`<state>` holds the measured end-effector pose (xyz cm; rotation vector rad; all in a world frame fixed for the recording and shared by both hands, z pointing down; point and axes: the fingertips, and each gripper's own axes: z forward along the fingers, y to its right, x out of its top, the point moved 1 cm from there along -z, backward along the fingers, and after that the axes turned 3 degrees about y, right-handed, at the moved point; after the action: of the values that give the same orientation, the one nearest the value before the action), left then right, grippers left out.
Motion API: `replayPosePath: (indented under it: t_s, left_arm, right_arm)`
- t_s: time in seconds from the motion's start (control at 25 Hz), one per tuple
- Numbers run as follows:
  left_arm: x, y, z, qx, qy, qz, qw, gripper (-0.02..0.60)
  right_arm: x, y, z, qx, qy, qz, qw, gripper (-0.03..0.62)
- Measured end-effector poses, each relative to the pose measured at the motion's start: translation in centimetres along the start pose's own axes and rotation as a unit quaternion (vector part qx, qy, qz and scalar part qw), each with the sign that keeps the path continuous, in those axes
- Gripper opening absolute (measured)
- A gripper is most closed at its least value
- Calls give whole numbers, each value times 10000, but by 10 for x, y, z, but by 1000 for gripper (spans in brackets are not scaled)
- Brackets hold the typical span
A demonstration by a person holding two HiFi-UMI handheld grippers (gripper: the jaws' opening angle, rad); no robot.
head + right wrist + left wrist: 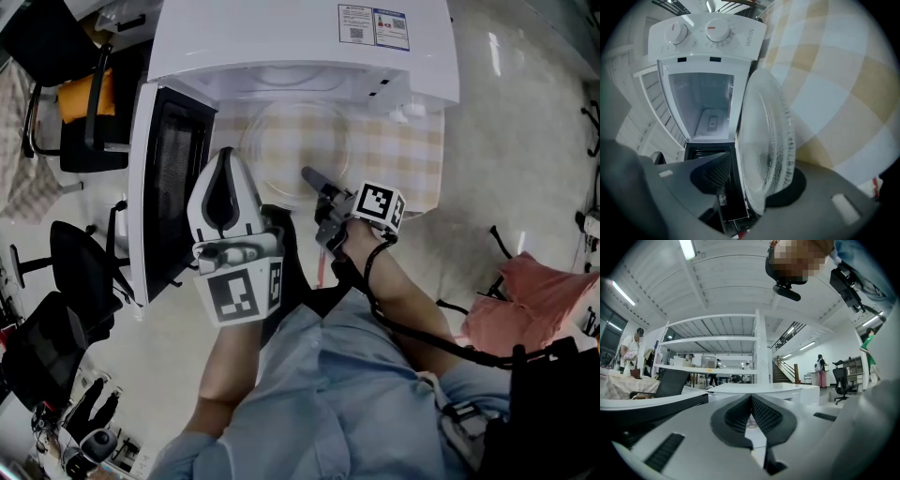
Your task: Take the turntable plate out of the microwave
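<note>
A yellow-and-white checked cloth (405, 155) covers the table in front of the white microwave (300, 37), with pale floor all round it. The glass plate (295, 150) is already out of the oven. It lies flat on the cloth just in front of the empty cavity, which sits at its 12 o'clock. The open door (169, 178) stands at its 9 o'clock.

My right gripper (314, 180) is at the plate's 5 o'clock edge, so from those jaws the plate spreads away toward 11 o'clock. The jaws stand wide apart with the rim passing between them. One pad sits well clear of the glass, so nothing is clamped (the far pad is half hidden behind the rim, and I can't tell whether it touches).

My left gripper (225, 159) hangs beside the door, with the plate at its 1 o'clock. Its jaws are pressed together on nothing.

The plate is round, so it has no long axis to line up with. I judge the taking-out done. The right is much the nearer hand, and drawing it back toward 5 o'clock would clear the rim.
</note>
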<state>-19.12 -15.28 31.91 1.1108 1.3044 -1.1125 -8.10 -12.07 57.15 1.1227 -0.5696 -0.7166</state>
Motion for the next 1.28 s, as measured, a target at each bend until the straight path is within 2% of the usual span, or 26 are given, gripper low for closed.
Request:
replayPosePath:
  t_s: [0.48, 0.64, 0.84, 1.28]
  left_arm:
    - [2, -2, 1, 50, 17, -4, 10000, 8]
    - [0, -1, 2, 38, 6, -25, 10000, 8]
    - [-8, -2, -5, 46, -89, -32, 9999, 8]
    - [-13, -2, -21, 145, -180, -32, 9997, 8]
  right_arm:
    - [-5, 8, -4, -448, -485, 254, 9975, 210]
    - [-7, 9, -4, -373, -654, 337, 9966, 210]
    - [-6, 6, -8, -26, -822, 437, 9956, 207]
    - [-16, 10, -12, -98, -1302, 620, 9895, 207]
